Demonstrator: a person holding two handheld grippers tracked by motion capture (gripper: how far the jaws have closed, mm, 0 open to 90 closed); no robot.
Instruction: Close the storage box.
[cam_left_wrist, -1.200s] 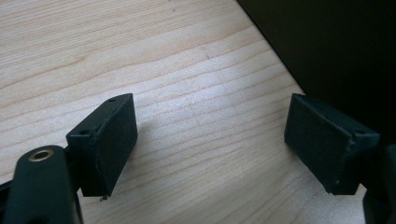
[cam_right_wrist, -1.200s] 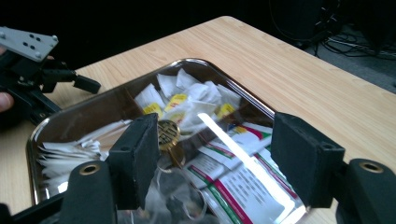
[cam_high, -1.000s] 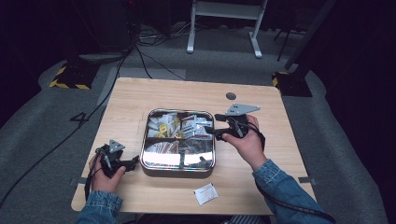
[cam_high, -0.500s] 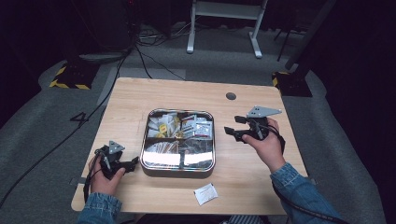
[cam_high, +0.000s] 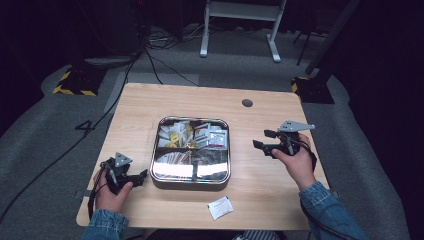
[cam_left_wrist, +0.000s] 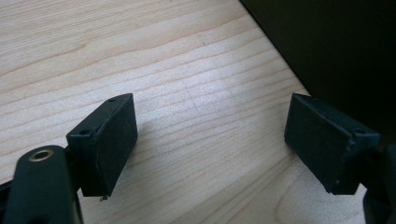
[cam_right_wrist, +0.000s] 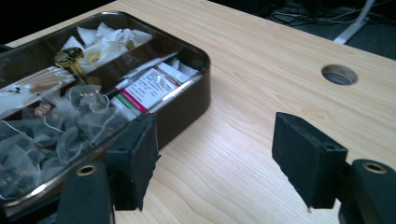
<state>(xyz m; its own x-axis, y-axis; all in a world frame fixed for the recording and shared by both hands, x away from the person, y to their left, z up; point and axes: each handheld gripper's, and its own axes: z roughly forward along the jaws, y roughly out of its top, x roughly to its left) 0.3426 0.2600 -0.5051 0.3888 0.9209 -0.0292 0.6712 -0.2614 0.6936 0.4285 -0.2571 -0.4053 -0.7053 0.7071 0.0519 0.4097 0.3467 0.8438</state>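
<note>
Here the right hand-held gripper (cam_high: 261, 139) gapes (nothing between).

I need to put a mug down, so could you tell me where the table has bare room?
The table is bare along its far side, between the tin and the round hole, and left of the tin. The near edge holds a white packet. The tin is packed with sachets.

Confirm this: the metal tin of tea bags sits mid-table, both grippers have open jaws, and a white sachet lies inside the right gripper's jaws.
Not quite. The high view shows the white sachet lying on the table in front of the metal tin, apart from the right gripper. The rest holds.
</note>
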